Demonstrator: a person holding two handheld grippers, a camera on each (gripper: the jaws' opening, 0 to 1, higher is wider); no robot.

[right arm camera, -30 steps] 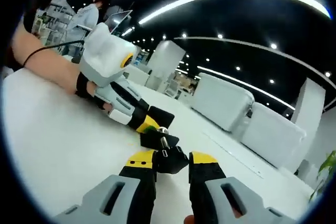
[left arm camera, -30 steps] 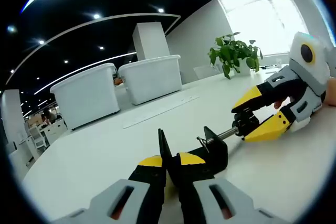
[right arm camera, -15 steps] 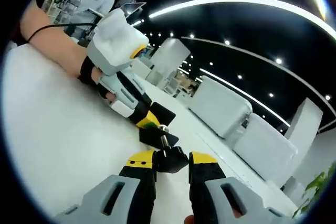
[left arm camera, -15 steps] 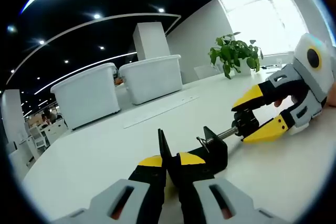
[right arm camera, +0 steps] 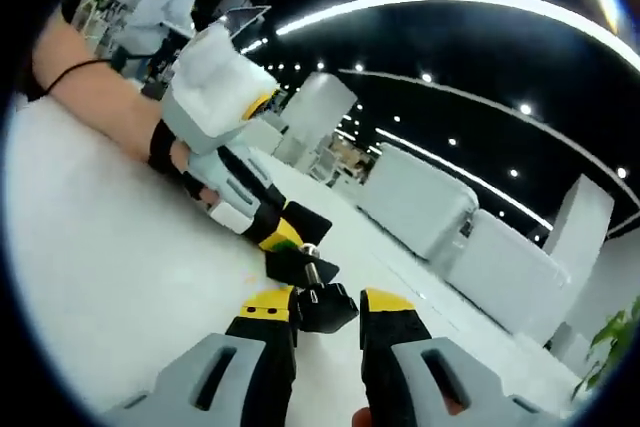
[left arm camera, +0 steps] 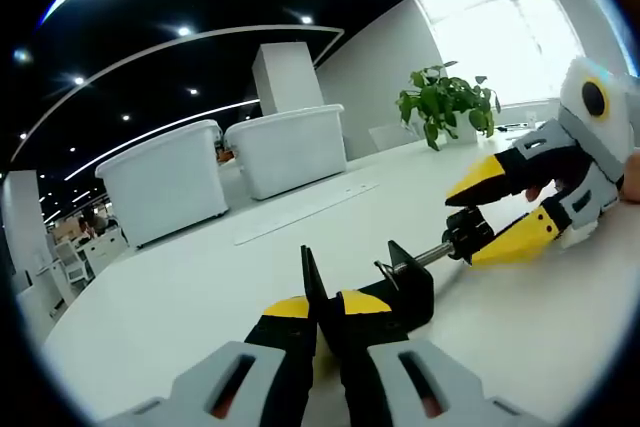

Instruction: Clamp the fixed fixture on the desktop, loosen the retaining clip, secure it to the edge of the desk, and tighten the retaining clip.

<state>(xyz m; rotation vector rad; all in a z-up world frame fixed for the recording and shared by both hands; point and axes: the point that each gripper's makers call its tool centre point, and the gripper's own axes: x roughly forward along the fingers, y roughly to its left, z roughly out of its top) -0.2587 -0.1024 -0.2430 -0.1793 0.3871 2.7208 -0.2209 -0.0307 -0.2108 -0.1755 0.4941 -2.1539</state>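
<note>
Since the earlier frame the right gripper (left arm camera: 478,217) is rolling slightly about the knob (right arm camera: 322,305), jaws clamped on it. The left gripper (left arm camera: 322,319) is gripping the black clamp (left arm camera: 400,287), which is lying on the white worktop (left arm camera: 190,287) between both grippers.

This looks like a large open-plan office or lab hall. A broad white worktop (left arm camera: 200,287) runs far back under a dark ceiling with small round spotlights (left arm camera: 183,31) and long curved light strips (right arm camera: 450,2). Two big white lidded bins (left arm camera: 165,182) stand on it, a potted plant (left arm camera: 445,105) sits near a bright window (left arm camera: 500,32), and a square white column (left arm camera: 287,77) rises behind. Farther back, more desks and chairs (left arm camera: 75,247) show dimly.
</note>
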